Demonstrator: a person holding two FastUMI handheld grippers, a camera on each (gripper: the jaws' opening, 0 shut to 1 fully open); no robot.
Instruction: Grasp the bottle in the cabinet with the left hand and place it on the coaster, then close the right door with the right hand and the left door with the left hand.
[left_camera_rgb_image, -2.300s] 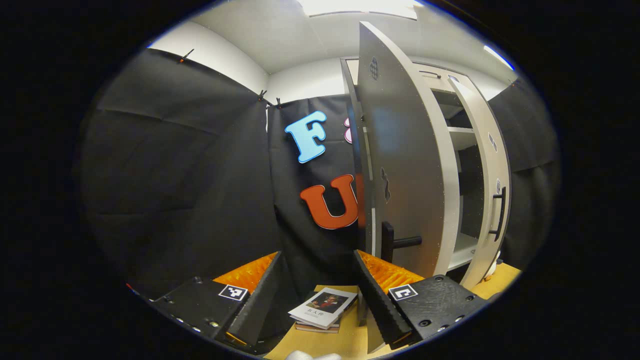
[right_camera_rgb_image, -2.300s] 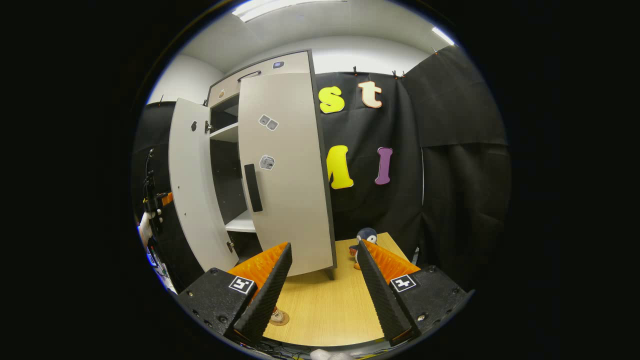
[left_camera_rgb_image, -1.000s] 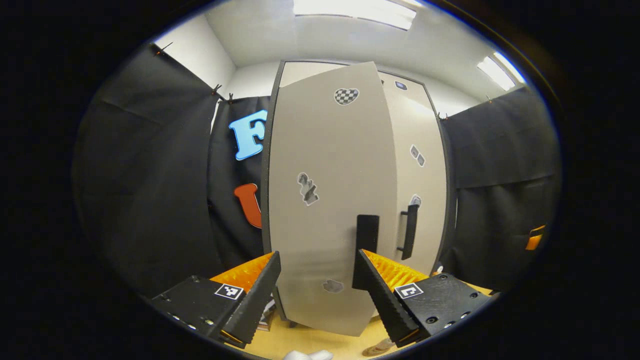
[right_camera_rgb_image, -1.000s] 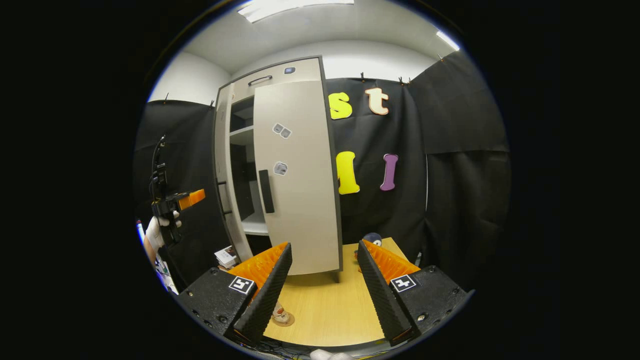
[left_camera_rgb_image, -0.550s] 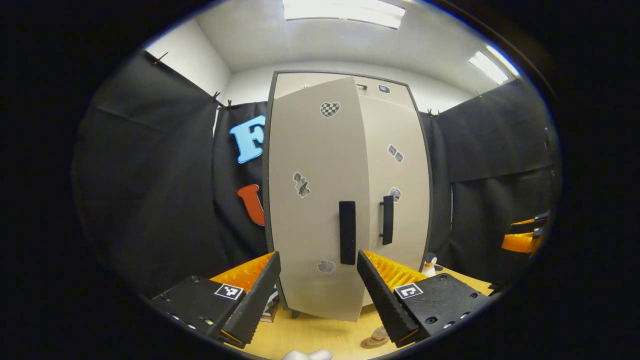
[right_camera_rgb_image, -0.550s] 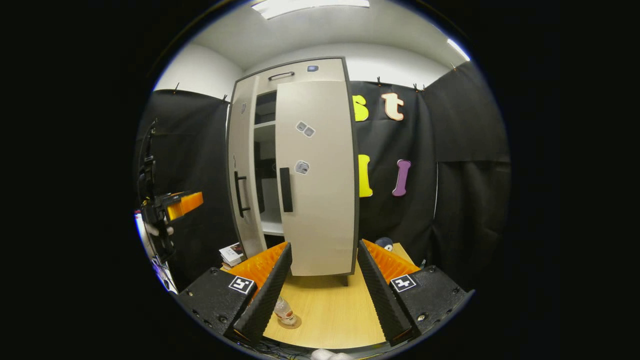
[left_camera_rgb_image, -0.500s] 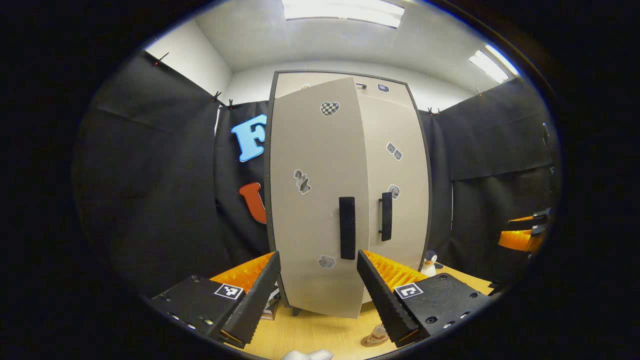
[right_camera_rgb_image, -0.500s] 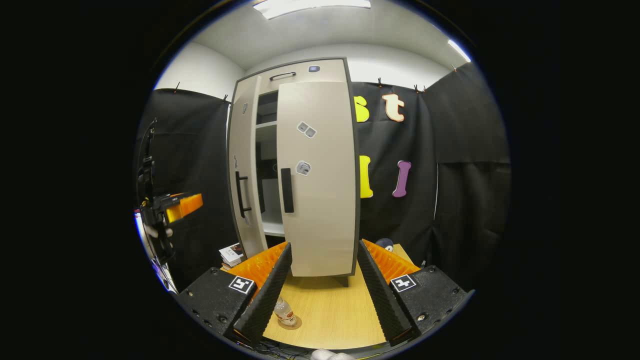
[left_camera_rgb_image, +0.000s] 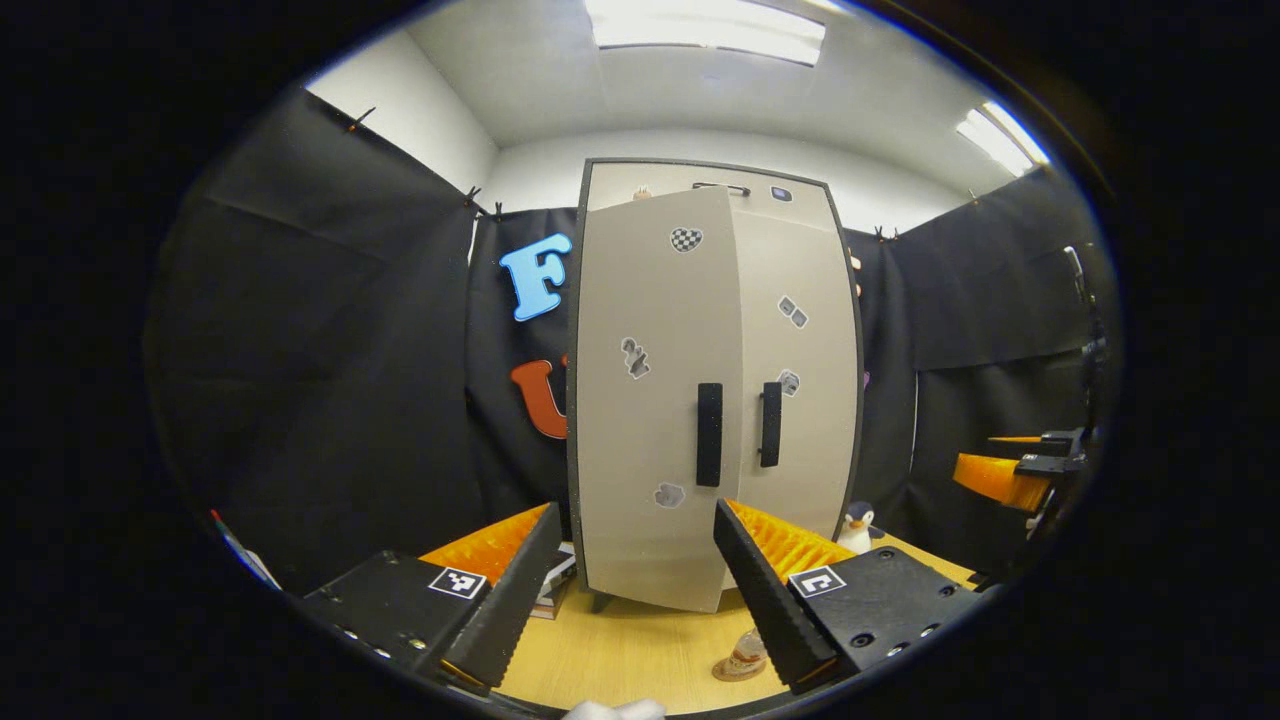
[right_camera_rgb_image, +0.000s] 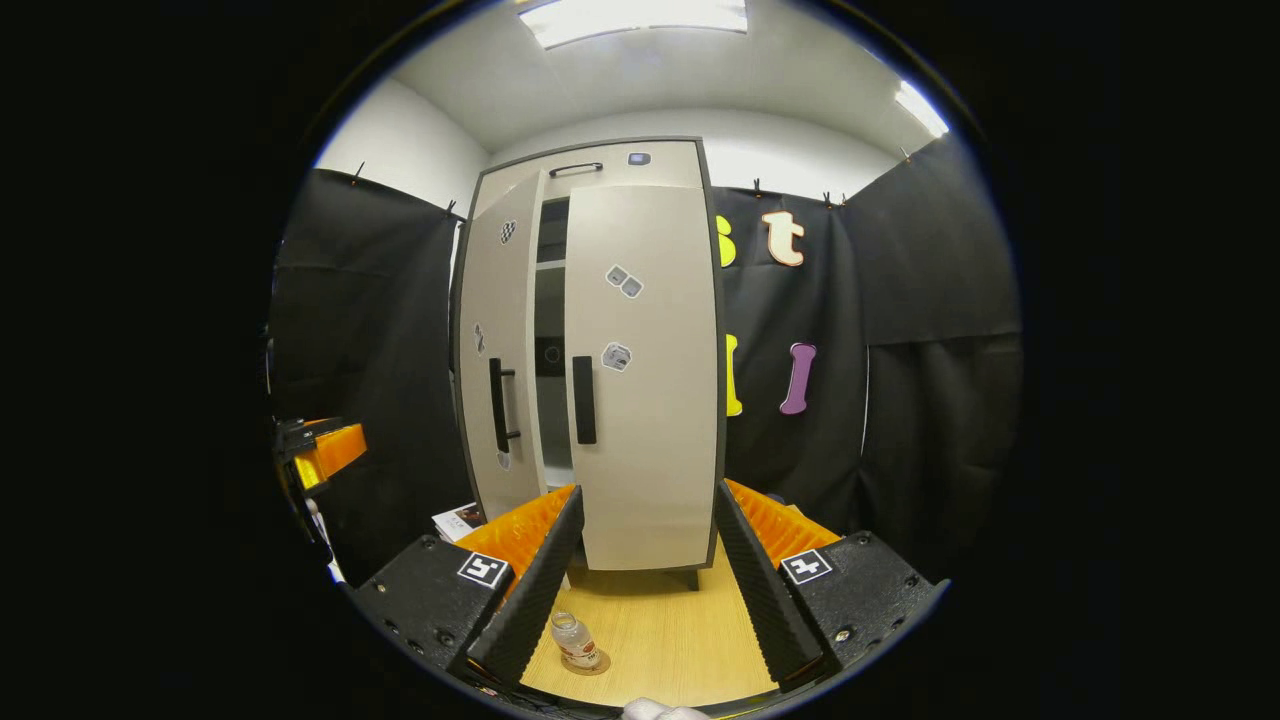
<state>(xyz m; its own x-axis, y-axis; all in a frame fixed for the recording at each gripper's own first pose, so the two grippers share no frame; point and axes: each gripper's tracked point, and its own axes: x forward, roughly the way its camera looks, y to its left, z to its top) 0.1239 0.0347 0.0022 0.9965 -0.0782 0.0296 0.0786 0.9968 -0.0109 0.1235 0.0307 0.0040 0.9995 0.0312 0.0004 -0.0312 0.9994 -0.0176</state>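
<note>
Black cloth walls surround a wooden tabletop (right_camera_rgb_image: 660, 630) carrying the cabinet (left_camera_rgb_image: 715, 400). Its right door (right_camera_rgb_image: 645, 370) sits flush; its left door (right_camera_rgb_image: 500, 350) stands slightly ajar — a dark gap shows between them. Near the front edge, the bottle (right_camera_rgb_image: 574, 640) stands upright on the coaster (right_camera_rgb_image: 585, 663). Left gripper (left_camera_rgb_image: 630, 590) and right gripper (right_camera_rgb_image: 645, 580) both hang spread wide apart, empty.
</note>
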